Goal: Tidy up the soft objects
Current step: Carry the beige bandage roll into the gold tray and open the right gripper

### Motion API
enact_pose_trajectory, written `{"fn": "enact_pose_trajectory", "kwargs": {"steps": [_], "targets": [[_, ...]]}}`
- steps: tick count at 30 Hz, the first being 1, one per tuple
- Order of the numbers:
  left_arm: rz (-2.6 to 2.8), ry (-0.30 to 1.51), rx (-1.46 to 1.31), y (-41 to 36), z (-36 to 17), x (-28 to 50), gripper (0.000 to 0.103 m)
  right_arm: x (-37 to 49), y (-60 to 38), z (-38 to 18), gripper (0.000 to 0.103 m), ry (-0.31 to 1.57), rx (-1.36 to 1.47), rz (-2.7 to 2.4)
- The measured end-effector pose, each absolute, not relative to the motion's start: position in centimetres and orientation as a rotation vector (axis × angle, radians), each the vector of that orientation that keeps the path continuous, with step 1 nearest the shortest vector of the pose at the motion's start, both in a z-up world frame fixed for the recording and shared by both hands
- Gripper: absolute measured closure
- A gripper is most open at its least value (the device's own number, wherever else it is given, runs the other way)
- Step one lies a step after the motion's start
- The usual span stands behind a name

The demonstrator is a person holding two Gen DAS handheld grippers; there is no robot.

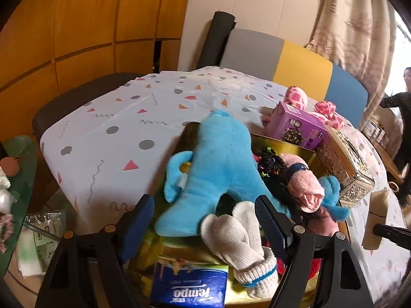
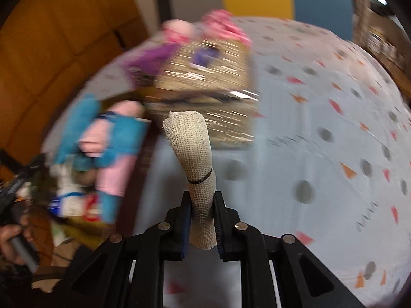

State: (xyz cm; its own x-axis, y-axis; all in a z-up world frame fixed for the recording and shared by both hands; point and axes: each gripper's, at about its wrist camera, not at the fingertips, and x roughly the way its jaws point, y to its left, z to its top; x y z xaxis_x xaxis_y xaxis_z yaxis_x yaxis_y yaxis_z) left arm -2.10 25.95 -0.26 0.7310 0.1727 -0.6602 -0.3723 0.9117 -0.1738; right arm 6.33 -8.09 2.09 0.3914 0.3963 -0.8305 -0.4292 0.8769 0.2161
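Note:
A gold tin box point(image 1: 287, 145) on the table holds a blue plush toy point(image 1: 218, 159), a white knit glove point(image 1: 239, 241), a rolled pink sock point(image 1: 303, 182) and a black hair tie bundle point(image 1: 269, 164). My left gripper point(image 1: 205, 218) is open just above the plush and glove, holding nothing. My right gripper point(image 2: 203, 220) is shut on a beige gauze roll point(image 2: 195, 159) bound with a black band, held above the tablecloth. That roll also shows at the right edge of the left wrist view point(image 1: 377, 220). The right wrist view is blurred.
A purple box point(image 1: 298, 125), a pink spotted plush point(image 1: 326, 110) and a glittery gold tissue box point(image 1: 346, 164) stand behind the tin. A blue Tempo tissue pack point(image 1: 190, 282) lies at the tin's front. The patterned tablecloth point(image 1: 115, 128) spreads left. A chair point(image 1: 282, 54) stands behind.

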Motion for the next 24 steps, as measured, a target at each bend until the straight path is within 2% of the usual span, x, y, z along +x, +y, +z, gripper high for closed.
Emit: {"fn": "enact_pose_trajectory", "kwargs": {"steps": [8,15,19,24], "targets": [[0.334,0.655,-0.308,26.7,0.8,-2.7,0.022,3.7,2.1,4.2,0.088,1.009,-0.018,0.837],[0.372,0.633,-0.302,27.7,1.5,-3.7,0.022,4.1,8.1,1.7,0.088,1.124,0.014,0.942],[0.395,0.637,-0.306,28.3,1.2,-4.1,0.022,4.4,9.8,-0.3,0.088,1.181,-0.06,0.912],[0.386,0.664,-0.32,28.3,0.3,-3.8,0.022,6.6,9.8,-3.0,0.087,1.248,-0.004,0.842]]}}
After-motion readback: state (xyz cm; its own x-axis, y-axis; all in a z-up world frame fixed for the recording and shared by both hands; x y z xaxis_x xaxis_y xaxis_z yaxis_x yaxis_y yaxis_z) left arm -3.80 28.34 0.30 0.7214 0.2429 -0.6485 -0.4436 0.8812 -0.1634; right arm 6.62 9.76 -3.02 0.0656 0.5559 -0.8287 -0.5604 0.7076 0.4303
